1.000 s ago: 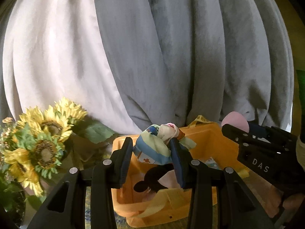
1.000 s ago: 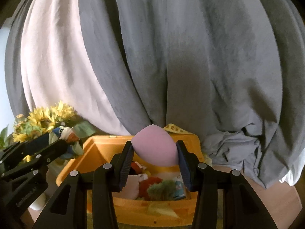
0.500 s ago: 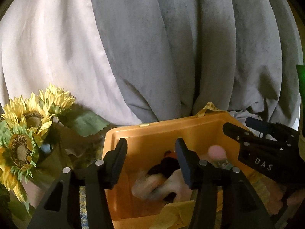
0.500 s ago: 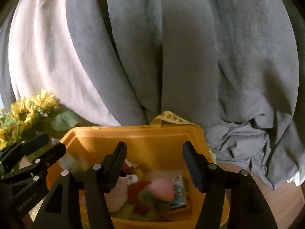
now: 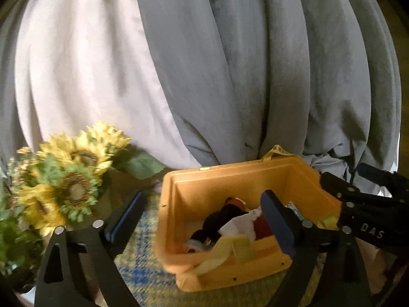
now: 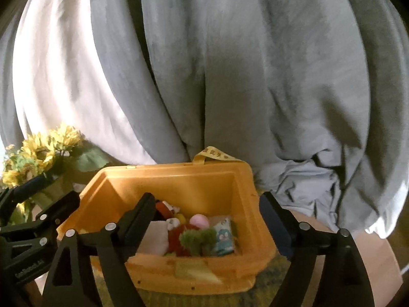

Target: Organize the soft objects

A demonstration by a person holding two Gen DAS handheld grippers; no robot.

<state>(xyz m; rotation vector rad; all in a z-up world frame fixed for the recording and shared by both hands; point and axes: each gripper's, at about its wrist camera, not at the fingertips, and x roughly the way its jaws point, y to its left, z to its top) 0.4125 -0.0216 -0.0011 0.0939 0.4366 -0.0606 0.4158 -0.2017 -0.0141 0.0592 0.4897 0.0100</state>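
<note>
An orange plastic bin (image 5: 230, 179) (image 6: 179, 179) sits on a patterned mat and holds several soft toys. A black and white plush (image 5: 225, 220) lies inside it. The pink egg-shaped sponge (image 6: 200, 220) rests among a red and green plush (image 6: 194, 238) and a small blue pouch (image 6: 223, 238). My left gripper (image 5: 202, 220) is open and empty, straddling the bin's left wall. My right gripper (image 6: 207, 220) is open and empty above the bin. Each gripper shows at the edge of the other's view.
A bunch of artificial sunflowers (image 5: 69, 179) (image 6: 38, 153) stands left of the bin. Grey and white curtains (image 5: 204, 64) hang close behind. A yellow strap (image 6: 214, 154) sticks up at the bin's back rim. A wooden surface (image 6: 375, 250) shows at right.
Both grippers opened and let go: the blue and white cloth toy and the pink sponge dropped into the bin. Both grippers have since opened wider.
</note>
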